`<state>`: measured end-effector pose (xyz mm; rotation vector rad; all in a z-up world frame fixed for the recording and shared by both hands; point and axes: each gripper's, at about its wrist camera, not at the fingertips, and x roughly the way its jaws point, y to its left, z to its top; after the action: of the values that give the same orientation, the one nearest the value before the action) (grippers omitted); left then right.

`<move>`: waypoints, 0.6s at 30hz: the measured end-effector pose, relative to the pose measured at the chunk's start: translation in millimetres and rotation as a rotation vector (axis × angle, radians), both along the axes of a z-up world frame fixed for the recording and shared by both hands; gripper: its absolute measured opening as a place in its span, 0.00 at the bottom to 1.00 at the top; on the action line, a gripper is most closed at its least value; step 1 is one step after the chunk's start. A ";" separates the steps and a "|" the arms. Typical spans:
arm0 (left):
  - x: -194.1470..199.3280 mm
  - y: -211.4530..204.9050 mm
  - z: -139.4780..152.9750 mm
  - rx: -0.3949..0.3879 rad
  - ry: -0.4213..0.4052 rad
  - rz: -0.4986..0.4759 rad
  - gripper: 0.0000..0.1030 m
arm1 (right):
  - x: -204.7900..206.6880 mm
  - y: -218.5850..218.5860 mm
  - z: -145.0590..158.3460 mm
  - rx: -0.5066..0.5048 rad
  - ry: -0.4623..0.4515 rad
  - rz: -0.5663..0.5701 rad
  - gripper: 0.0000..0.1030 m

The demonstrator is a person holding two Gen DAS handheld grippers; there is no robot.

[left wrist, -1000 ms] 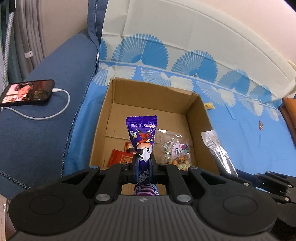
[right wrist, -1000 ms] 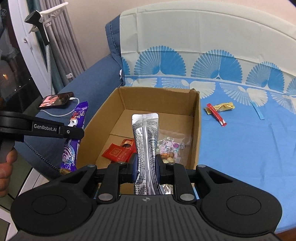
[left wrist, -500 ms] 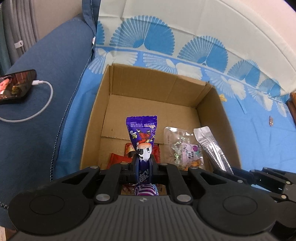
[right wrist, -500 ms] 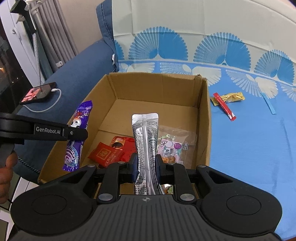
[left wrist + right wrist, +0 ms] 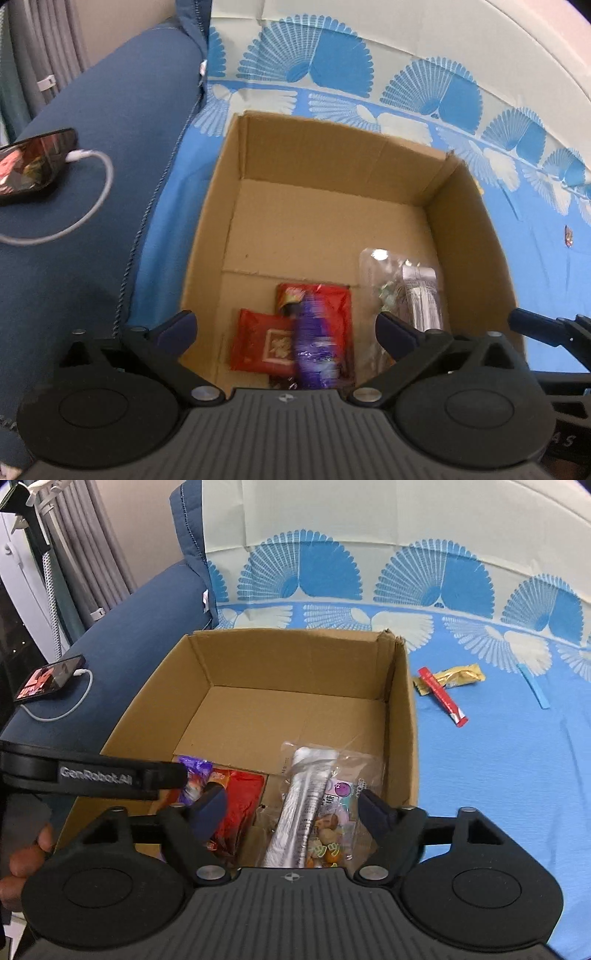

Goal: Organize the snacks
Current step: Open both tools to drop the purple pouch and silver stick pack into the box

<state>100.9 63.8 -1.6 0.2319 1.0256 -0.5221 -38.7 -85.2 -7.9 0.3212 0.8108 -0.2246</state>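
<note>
Cardboard box (image 5: 400, 716), frame centre: both grippers' jaws opening, releasing purple packet (image 5: 314, 332) and silver pouch (image 5: 303, 805); risk—packets snagging on withdrawing fingers.

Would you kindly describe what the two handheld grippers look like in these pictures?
Both are matte black plastic. The left gripper and right gripper each have a ribbed grey-black body, two round discs, silver pivot screws and dark blue pads. Seen from the right wrist, the left one's finger bears white "GenRobot.AI" lettering. No cables or sleeves show.
</note>
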 end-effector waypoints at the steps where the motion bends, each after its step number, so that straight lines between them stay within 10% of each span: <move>1: -5.4 4.3 1.3 -0.004 0.007 -0.005 1.00 | -2.5 1.1 0.7 0.009 0.006 0.001 0.79; 18: -134.6 62.3 52.7 0.007 -0.133 0.029 1.00 | -122.7 65.9 55.7 -0.115 -0.111 0.036 0.90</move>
<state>-33.7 126.1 51.0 0.2541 0.9001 -0.4713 -161.4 -19.3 47.8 0.2087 0.6905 -0.2170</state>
